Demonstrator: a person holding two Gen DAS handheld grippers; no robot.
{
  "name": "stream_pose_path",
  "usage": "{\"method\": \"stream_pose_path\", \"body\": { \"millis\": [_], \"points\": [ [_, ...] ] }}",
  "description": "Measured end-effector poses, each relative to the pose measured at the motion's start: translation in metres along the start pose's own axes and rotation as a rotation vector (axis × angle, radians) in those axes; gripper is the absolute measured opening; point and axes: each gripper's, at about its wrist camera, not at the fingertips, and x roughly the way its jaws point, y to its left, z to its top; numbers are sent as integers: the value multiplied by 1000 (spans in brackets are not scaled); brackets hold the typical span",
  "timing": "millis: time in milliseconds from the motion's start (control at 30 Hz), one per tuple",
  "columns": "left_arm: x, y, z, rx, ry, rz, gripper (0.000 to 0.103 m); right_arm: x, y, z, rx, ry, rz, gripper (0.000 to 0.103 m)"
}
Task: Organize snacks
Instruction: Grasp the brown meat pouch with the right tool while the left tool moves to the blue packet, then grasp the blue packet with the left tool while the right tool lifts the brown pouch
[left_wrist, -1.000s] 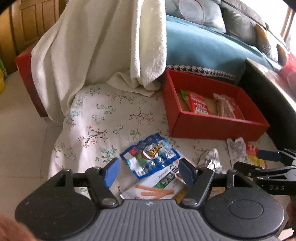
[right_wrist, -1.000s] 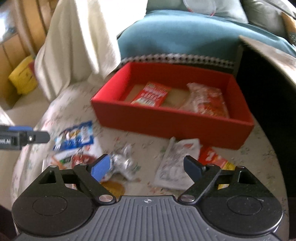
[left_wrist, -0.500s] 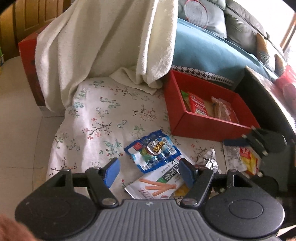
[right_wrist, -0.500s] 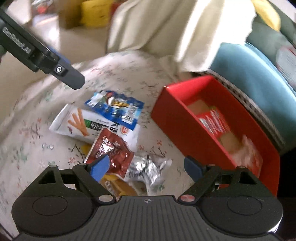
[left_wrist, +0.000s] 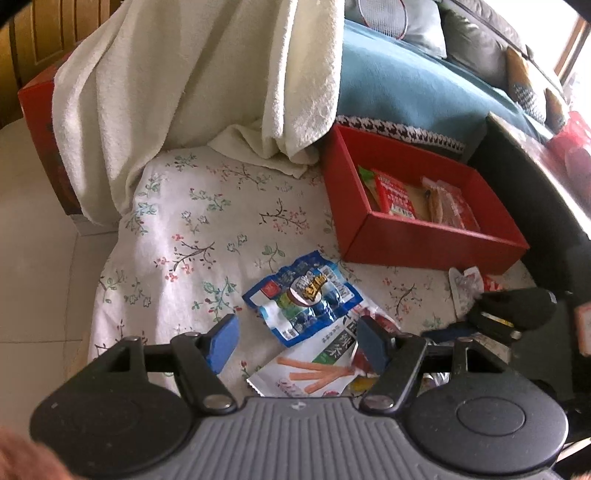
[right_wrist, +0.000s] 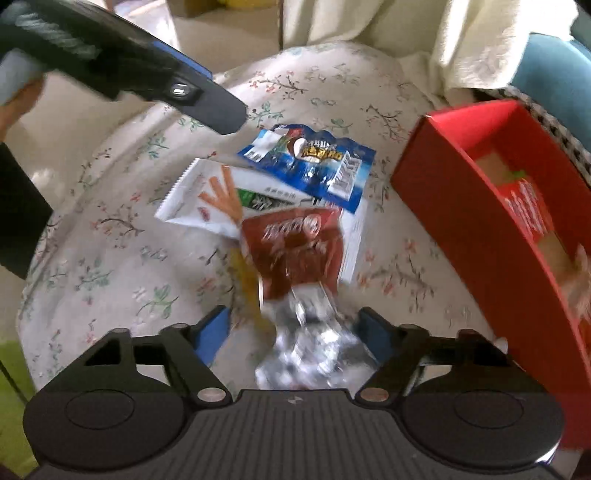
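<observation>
The left tongs (left_wrist: 297, 341) hovered low over the flower-print table (left_wrist: 192, 229), angled forward and down toward the snack pile. The right tongs (right_wrist: 293, 334) reached in from the opposite side, tilted steeply down over the same pile, and showed in the left view as a dark shape at the right edge.

A blue packet (left_wrist: 303, 295) lay on top of a white stick-snack packet (left_wrist: 314, 365), which lay partly under a brown-red packet (right_wrist: 295, 251). A crumpled silver wrapper (right_wrist: 314, 347) sat at the near end of that brown-red packet. A red box (left_wrist: 424, 240) stood just beside the pile with a red packet (left_wrist: 397, 195) and a clear-wrapped snack (left_wrist: 448, 205) inside. A cream towel (left_wrist: 207, 81) hung down behind the table.

Both tongs stood wide apart and gripped nothing. The silver wrapper lay between the right fingers (right_wrist: 212, 338); whether they touched it was unclear through the blur.
</observation>
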Motion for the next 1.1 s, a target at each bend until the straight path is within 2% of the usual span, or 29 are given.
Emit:
{"method": "stream_pose_path", "body": {
  "millis": [100, 133, 200, 333, 367, 467, 600, 733, 833, 900, 933, 1000, 1067, 1100],
  "points": [
    [2, -2, -1, 1, 4, 13, 63, -5, -2, -1, 80, -6, -23, 62],
    [2, -2, 0, -4, 2, 15, 63, -4, -1, 2, 83, -1, -41, 63],
    [3, -1, 0, -11, 1, 17, 63, 0, -1, 9, 87, -14, -75, 75],
    [6, 1, 2, -5, 8, 22, 63, 8, -1, 21, 69, 1, -88, 75],
    [8, 1, 4, 10, 8, 23, 63, 6, -2, 21, 81, 4, -79, 71],
    [16, -4, 11, 108, 18, 22, 63, -1, 0, 17, 122, 3, -64, 56],
    [32, -12, 18, 272, 26, -2, 64, -9, -3, -5, 237, -32, -52, 54],
    [50, -22, 24, 368, 44, -51, 63, -28, -5, -36, 402, -117, 10, 54],
    [65, -34, 29, 473, 55, -54, 63, -32, -3, -42, 413, -117, 8, 54],
    [78, -36, 31, 505, 89, -55, 64, -30, -6, -43, 430, -122, 18, 54],
    [86, -35, 33, 509, 106, -46, 71, -29, -7, -44, 440, -127, 19, 54],
    [91, -29, 38, 490, 107, -67, 78, -30, -11, -45, 452, -136, 27, 54],
    [97, -20, 43, 452, 130, -103, 81, -31, -13, -47, 462, -142, 34, 55],
    [99, -16, 44, 433, 136, -111, 86, -30, -15, -48, 472, -143, 34, 55]
  ]
}}
